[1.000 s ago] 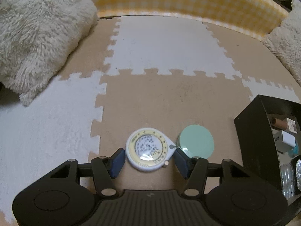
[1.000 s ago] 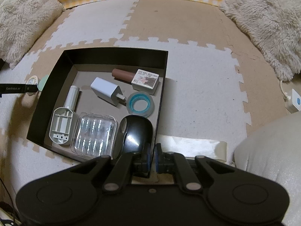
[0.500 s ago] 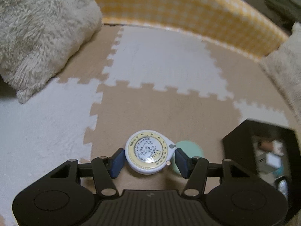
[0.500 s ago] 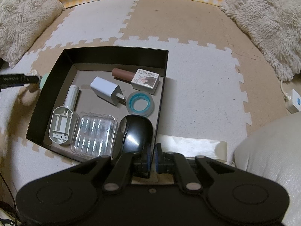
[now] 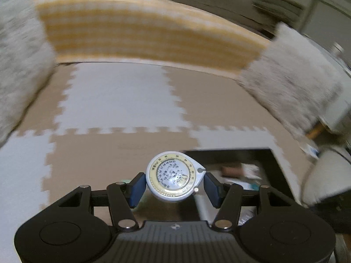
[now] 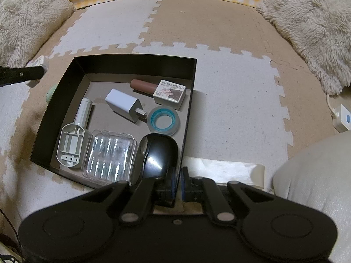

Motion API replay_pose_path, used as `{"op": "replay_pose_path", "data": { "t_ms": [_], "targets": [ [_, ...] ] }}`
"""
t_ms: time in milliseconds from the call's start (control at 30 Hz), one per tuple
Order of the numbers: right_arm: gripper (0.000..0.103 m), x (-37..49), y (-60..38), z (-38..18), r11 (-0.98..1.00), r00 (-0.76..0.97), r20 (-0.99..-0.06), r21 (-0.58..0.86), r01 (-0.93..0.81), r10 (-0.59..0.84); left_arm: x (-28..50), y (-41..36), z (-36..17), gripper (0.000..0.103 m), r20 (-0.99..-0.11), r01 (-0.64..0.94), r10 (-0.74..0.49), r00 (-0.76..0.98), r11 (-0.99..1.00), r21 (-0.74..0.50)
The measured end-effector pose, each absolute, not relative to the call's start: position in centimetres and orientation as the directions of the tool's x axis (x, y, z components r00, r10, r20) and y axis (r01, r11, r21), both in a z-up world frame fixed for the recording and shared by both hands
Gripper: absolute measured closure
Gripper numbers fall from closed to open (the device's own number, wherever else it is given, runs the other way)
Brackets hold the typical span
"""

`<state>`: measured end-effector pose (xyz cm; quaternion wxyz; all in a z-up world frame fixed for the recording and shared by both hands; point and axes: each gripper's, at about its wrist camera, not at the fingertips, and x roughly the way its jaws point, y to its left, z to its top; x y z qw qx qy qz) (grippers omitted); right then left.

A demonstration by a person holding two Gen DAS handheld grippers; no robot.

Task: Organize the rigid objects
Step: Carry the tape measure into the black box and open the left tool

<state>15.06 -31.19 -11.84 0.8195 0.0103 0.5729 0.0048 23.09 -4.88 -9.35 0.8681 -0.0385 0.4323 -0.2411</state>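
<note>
My left gripper (image 5: 174, 186) is shut on a round white tape measure (image 5: 173, 178) with a yellow dial and holds it in the air, left of the black box (image 5: 272, 168). In the right wrist view the left gripper (image 6: 33, 73) shows at the far left, above the box's (image 6: 136, 62) left side. My right gripper (image 6: 178, 182) is shut on the box's near right wall. The box holds a black mouse (image 6: 158, 155), a clear case (image 6: 108, 155), a white charger (image 6: 125, 105), a blue-rimmed tape roll (image 6: 163, 120), a gel polish bottle (image 6: 158, 88) and a white plastic part (image 6: 74, 138).
A mint green round lid (image 6: 51, 93) lies on the foam puzzle mat left of the box. Fluffy cushions (image 6: 311, 24) sit at both back corners, a yellow checked barrier (image 5: 149, 37) behind. A white cable switch (image 6: 342, 118) lies at the right, a pale cushion (image 6: 313, 166) near right.
My left gripper has lifted the tape measure off the mat and swung it right towards the box, leaving the green lid behind. The right gripper has not moved.
</note>
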Motion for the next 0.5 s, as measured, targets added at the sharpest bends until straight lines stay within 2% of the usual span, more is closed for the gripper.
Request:
{"op": "replay_pose_path", "data": {
  "t_ms": [133, 300, 500],
  "targets": [
    [0.097, 15.0, -31.2, -11.9, 1.000, 0.344, -0.939, 0.022, 0.004, 0.019, 21.7, -8.8, -9.6, 0.045, -0.760, 0.519, -0.462, 0.457, 0.833, -0.195],
    [0.097, 15.1, -31.2, -11.9, 1.000, 0.344, -0.939, 0.022, 0.003, 0.020, 20.3, -13.0, -11.0, 0.045, -0.805, 0.632, -0.407, 0.431, 0.773, -0.052],
    [0.097, 15.1, -31.3, -11.9, 1.000, 0.342, -0.939, 0.021, 0.001, 0.019, 20.1, -15.4, -12.8, 0.045, -0.830, 0.698, -0.395, 0.394, 0.716, -0.010]
  ]
}}
